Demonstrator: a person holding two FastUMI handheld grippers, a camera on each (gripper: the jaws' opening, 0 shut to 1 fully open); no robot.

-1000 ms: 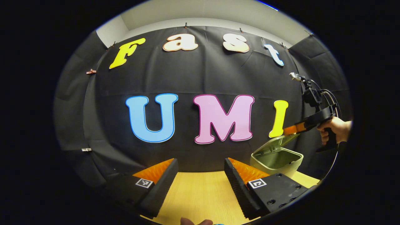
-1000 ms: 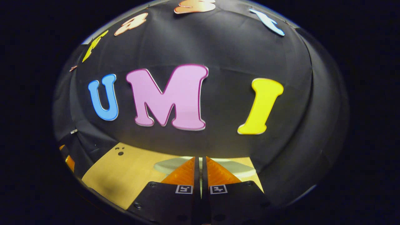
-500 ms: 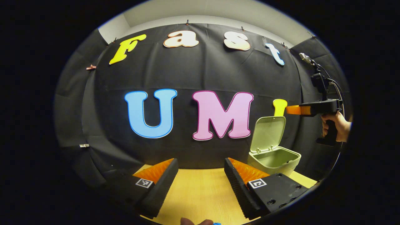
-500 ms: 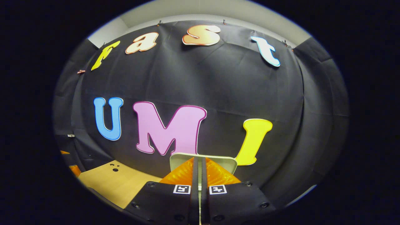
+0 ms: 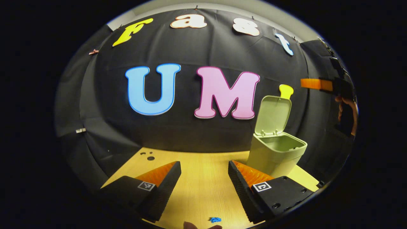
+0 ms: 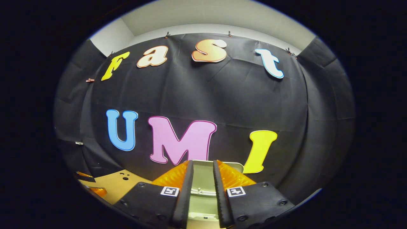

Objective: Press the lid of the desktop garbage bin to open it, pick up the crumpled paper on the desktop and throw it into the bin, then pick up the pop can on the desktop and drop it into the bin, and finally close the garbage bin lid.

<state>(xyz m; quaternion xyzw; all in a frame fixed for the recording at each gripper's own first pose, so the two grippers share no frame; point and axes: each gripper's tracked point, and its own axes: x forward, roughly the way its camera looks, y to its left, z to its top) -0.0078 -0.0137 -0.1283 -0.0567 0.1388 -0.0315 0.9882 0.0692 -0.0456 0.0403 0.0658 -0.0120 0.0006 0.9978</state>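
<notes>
Garbage bin [image 5: 275, 156] is seen at the right of the wooden desktop [image 5: 203, 187] in the left gripper view, standing upright close to the black cloth wall, with its lid [image 5: 272, 115] swung up and held nearly vertical on the hinge, so that the hollow inside is exposed. The left gripper [image 5: 204, 181] is held low over the desktop with its fingers set wide apart and nothing between them; the bin is just beyond its right finger. A small blue scrap [image 5: 215, 219] is seen on the wood near the bottom edge. The right gripper [image 5: 311, 83] is seen farther off at the upper right, above the raised lid and apart from it, gripped by a hand [image 5: 348, 111]; from there its state cannot be judged. In the right gripper view, the right gripper [image 6: 203, 194] is shown with its fingers slightly parted and empty, and the upright lid [image 6: 203, 176] is seen through the gap.
</notes>
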